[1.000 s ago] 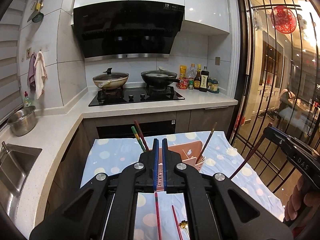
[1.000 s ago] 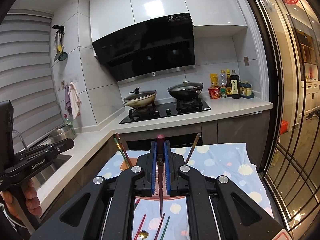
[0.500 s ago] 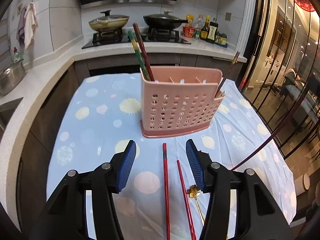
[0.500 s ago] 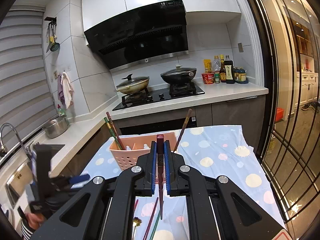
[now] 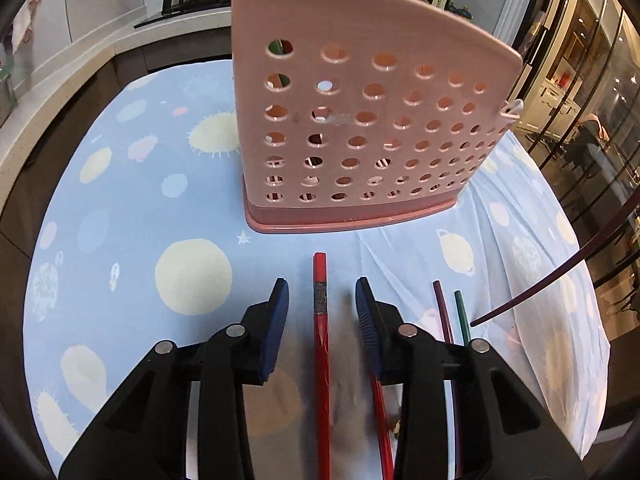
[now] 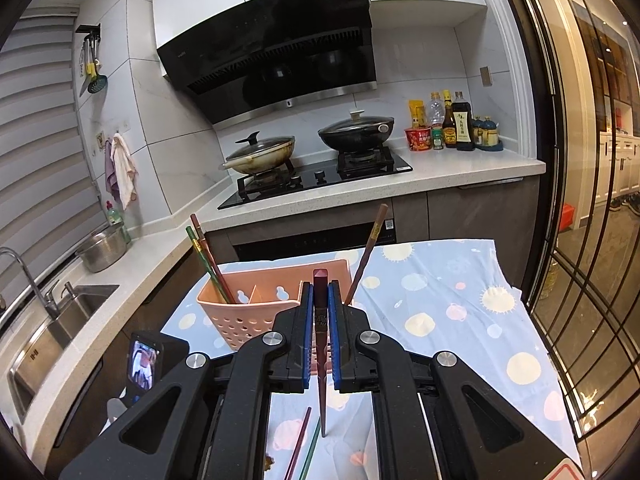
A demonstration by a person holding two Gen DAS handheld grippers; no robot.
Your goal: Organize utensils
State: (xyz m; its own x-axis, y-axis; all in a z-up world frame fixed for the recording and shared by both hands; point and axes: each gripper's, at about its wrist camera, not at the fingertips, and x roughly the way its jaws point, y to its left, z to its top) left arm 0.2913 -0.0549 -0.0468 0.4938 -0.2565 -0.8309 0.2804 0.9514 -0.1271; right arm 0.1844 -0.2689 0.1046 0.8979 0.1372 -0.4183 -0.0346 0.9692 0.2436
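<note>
Red chopstick [image 5: 321, 344] on tablecloth [image 5: 120, 216] between closing, untouching left gripper [image 5: 321, 298] pads; right gripper [image 6: 321, 304] clamps maroon chopstick [image 6: 320, 320].

both hand-held grippers, left hand-held gripper [image 5: 322, 300] and right hand-held gripper [image 6: 320, 320], are chunky black plastic, ribbed blue pads, round silver screws

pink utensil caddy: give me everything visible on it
The pink utensil caddy looks like plastic, its front wall full of round holes, on a darker pink base. It stands upright on the blue dotted tablecloth. Dividers split its inside; two chopsticks lean at its left end, one brown chopstick at its right. Nothing grips it.
</note>
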